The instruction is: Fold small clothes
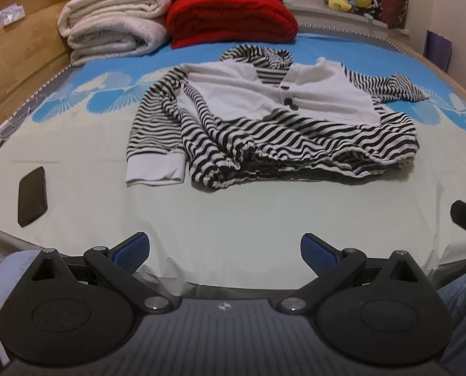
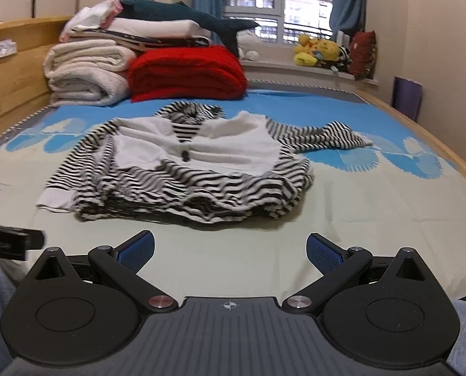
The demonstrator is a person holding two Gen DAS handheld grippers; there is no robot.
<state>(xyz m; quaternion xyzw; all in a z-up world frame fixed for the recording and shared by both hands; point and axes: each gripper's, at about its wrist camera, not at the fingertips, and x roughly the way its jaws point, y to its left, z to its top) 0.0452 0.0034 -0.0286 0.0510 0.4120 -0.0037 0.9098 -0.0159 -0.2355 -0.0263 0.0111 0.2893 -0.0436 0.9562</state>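
Both tools, left tool (image 1: 225,250) and right tool (image 2: 230,250), hover with blue pads spread wide apart, holding nothing, short of the striped hoodie (image 1: 273,116). It lies flat on the bed (image 1: 233,219), one sleeve folded inward, the other flung out. A dark phone (image 1: 32,195), probably, rests left of it; folded blankets (image 1: 114,25) sit well behind.

One striped hoodie (image 1: 264,119), one phone (image 1: 32,195), one red blanket (image 1: 230,18).
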